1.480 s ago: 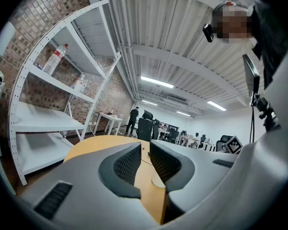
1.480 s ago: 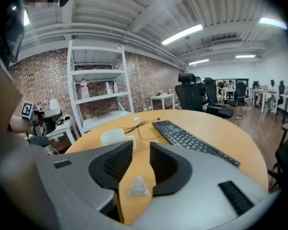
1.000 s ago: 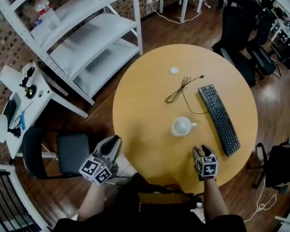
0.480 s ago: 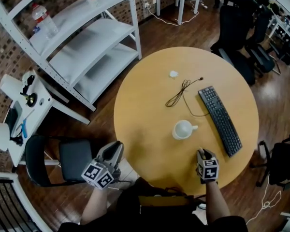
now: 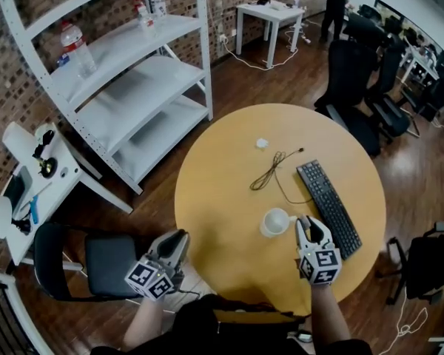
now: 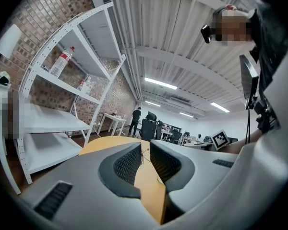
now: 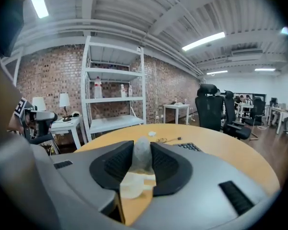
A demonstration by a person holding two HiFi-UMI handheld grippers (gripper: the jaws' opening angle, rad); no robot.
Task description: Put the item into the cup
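A white cup (image 5: 275,222) stands on the round wooden table (image 5: 214,198), its handle turned to the right. My right gripper (image 5: 311,230) hovers just right of the cup. In the right gripper view, that gripper (image 7: 141,163) is shut on a small pale grey crumpled item (image 7: 141,153), pinched upright between the pads. A whitish shape shows low between the jaws under the item. My left gripper (image 5: 175,244) hangs off the table's near left edge. Its jaws (image 6: 144,159) stand a little apart with nothing between them.
A black keyboard (image 5: 327,207) lies right of the cup, close to my right gripper. A thin dark cable (image 5: 270,170) and a small white lump (image 5: 262,143) lie farther back. A white shelf unit (image 5: 133,87) stands far left, a black chair (image 5: 96,261) near left.
My right gripper has moved forward from the table's near edge to right beside the cup. The left gripper has stayed about where it was.
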